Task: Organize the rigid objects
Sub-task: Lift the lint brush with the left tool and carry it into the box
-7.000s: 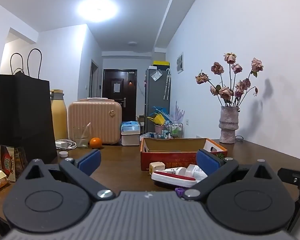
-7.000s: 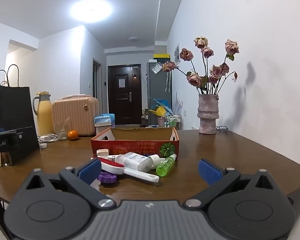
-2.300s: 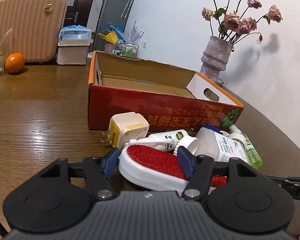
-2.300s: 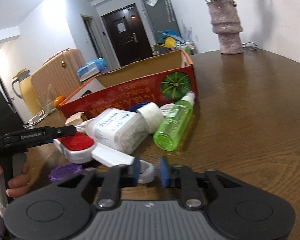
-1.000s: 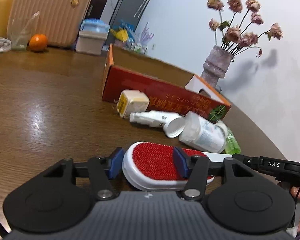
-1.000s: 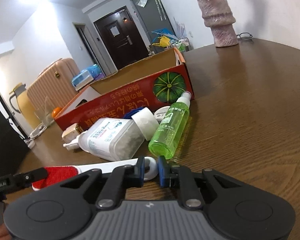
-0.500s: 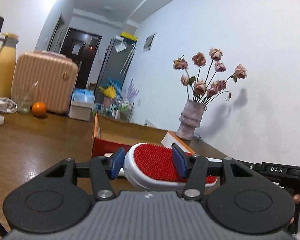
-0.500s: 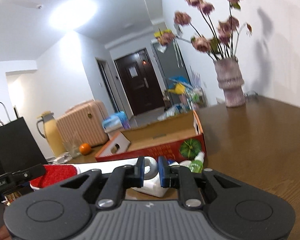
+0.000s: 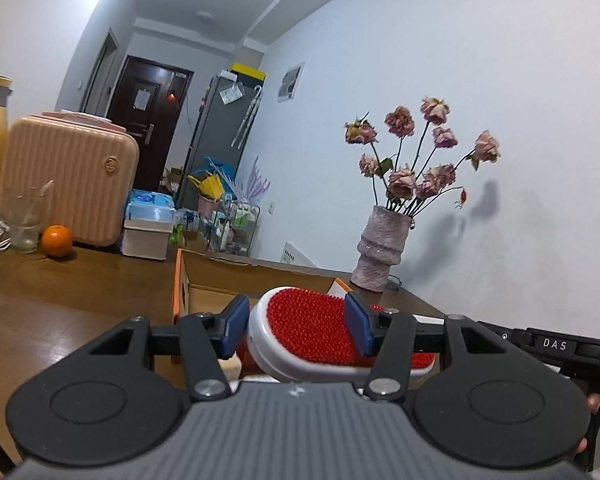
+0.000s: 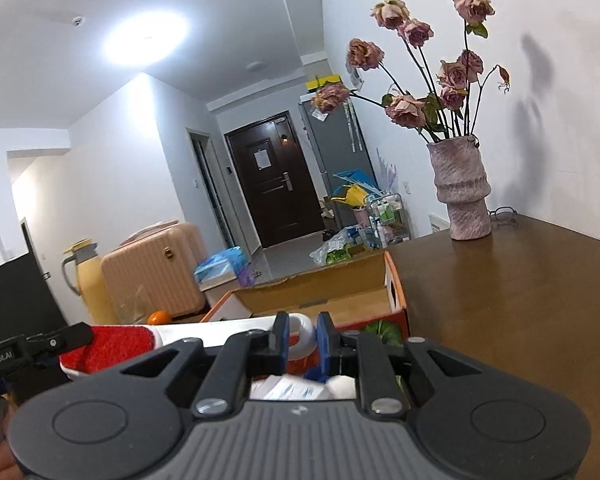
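Two grippers, one lint brush, lifted clear of the table toward the box.

Left wrist view: the left gripper (image 9: 295,322) is clamped across the lint brush (image 9: 312,330) at its red head, which a second ago lay on the table and now hangs before the cardboard box (image 9: 255,276); one box, one vase (image 9: 380,248), one orange (image 9: 57,241).
Right wrist view: the right gripper (image 10: 303,338) pinches the brush's white handle loop, raised likewise, so dropping it in the box looks next; one brush, one box.

Both grippers, left (image 9: 295,322) and right (image 10: 303,338), fingers clamped, raised.
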`<action>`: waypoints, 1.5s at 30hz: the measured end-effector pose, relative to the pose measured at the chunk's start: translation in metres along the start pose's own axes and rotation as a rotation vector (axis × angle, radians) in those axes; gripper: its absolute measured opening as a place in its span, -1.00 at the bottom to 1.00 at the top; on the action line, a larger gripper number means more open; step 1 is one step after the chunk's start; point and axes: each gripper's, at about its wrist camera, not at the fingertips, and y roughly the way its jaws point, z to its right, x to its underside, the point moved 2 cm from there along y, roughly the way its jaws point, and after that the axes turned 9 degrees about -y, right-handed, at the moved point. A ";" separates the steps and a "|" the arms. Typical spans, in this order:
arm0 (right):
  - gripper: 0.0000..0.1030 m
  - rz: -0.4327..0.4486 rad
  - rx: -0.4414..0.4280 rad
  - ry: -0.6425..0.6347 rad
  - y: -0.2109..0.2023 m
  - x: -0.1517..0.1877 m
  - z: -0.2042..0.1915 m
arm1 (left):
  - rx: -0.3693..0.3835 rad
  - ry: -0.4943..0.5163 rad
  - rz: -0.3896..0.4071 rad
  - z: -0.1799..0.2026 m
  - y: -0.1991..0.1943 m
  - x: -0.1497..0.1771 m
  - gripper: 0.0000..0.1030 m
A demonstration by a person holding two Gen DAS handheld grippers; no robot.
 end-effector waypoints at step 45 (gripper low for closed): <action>0.20 -0.390 0.104 -0.111 0.347 -0.053 0.063 | -0.344 -0.160 -0.285 -0.101 0.296 -0.072 0.44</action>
